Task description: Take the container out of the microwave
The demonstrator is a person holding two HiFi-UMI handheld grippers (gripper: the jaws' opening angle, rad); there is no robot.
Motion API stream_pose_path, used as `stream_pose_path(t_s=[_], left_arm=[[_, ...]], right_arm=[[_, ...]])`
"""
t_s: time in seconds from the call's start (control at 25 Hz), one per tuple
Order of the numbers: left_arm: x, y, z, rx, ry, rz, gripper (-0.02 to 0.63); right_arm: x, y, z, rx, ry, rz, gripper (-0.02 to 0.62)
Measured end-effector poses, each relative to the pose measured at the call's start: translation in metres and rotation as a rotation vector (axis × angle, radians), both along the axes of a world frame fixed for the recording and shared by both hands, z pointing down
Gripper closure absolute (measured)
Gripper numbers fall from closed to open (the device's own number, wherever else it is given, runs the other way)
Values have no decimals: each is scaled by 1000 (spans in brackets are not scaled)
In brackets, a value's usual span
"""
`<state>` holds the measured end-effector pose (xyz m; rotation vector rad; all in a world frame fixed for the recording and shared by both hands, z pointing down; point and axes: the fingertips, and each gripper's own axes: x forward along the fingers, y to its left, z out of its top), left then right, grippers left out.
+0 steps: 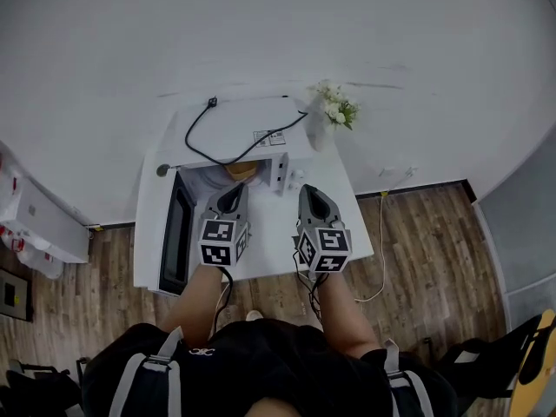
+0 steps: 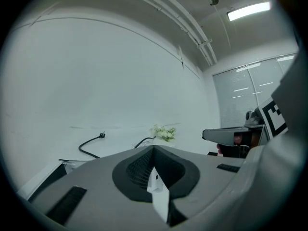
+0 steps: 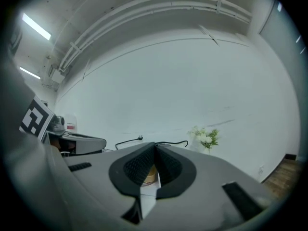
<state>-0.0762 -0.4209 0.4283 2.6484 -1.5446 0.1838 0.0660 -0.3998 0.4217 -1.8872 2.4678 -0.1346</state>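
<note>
Person stands at white table (image 1: 269,252) w/ a gripper in each hand, both pointed at the microwave (image 1: 252,115).

Microwave door (image 1: 176,231) is swung open to the left in head view. Container (image 1: 242,170), tan/yellowish, sits inside the cavity, not taken out yet.

L gripper (image 1: 231,191): just in front of the open cavity, near the container but apart from it. In the left gripper view its jaws are together, tips meeting, nothing clamped btwn them.

R gripper (image 1: 311,191): over the table, beside the microwave's front right, further from the container. In the right gripper view its tips meet too. A bit of the tan container shows through the gap below the tips, but it's beyond the jaws, not gripped.

Other stuff: black cable (image 1: 211,102) w/ loose plug lies looped on top of the microwave. White flowers (image 1: 335,107) stand at the back right corner of the table, by the white wall (image 1: 278,33). Wood floor (image 1: 417,233) around the table.
</note>
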Motion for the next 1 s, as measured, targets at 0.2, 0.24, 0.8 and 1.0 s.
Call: stream_pose_path(t_s=[0.2, 0.24, 0.8, 1.0], left_arm=[[15, -35, 19, -29, -57, -2, 592], [16, -42, 24, -30, -70, -8, 592], [6, -94, 100, -14, -552, -57, 591], [4, -115, 135, -19, -763, -56, 591]], right_arm=[[18, -35, 16, -33, -6, -8, 592], [20, -42, 18, -34, -4, -18, 592], [43, -83, 42, -54, -32, -94, 592], [57, -84, 53, -72, -37, -75, 592]])
